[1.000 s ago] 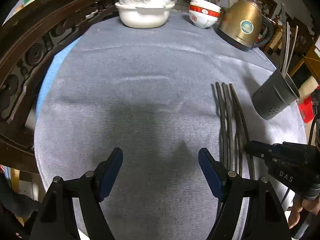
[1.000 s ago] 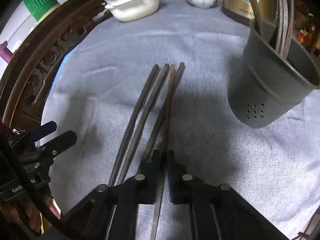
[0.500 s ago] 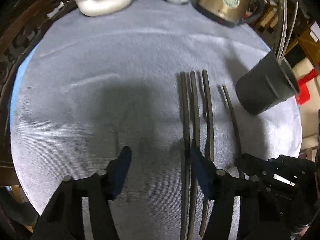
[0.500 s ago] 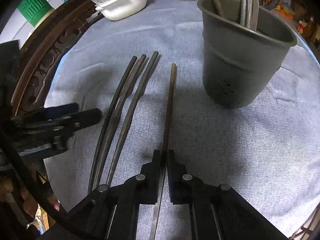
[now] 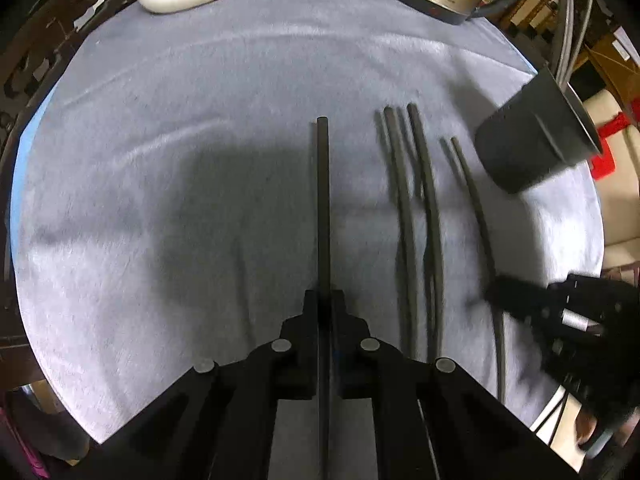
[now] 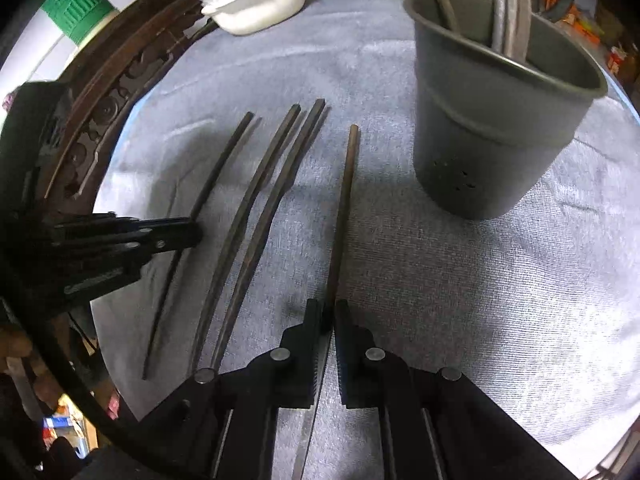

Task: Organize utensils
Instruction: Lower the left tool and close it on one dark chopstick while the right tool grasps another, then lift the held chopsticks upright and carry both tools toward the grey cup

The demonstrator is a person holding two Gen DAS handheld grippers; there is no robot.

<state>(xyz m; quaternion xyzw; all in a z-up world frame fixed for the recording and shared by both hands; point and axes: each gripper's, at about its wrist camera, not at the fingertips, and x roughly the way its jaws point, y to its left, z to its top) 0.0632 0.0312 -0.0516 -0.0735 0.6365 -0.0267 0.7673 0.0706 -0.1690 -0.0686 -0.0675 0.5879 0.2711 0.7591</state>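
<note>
- grey cloth (image 5: 180, 128), spread over the round table — carries everything listed.
- dark grey utensil holder (image 6: 496, 128), upright at the cloth's right side, several chopsticks standing in it.
- left gripper (image 5: 323, 300), jaws just closed, now clamped on a single dark chopstick (image 5: 322, 200).
- right gripper (image 6: 329, 312), pinching the near end of another chopstick (image 6: 344, 200), just left of the holder.
- two loose chopsticks (image 6: 256, 216), side by side on the cloth between the grippers.

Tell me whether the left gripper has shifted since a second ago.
Yes. The left gripper moved right toward the grey holder; its fingers have just been closing and now clamp one chopstick, pulled apart from the others.
</note>
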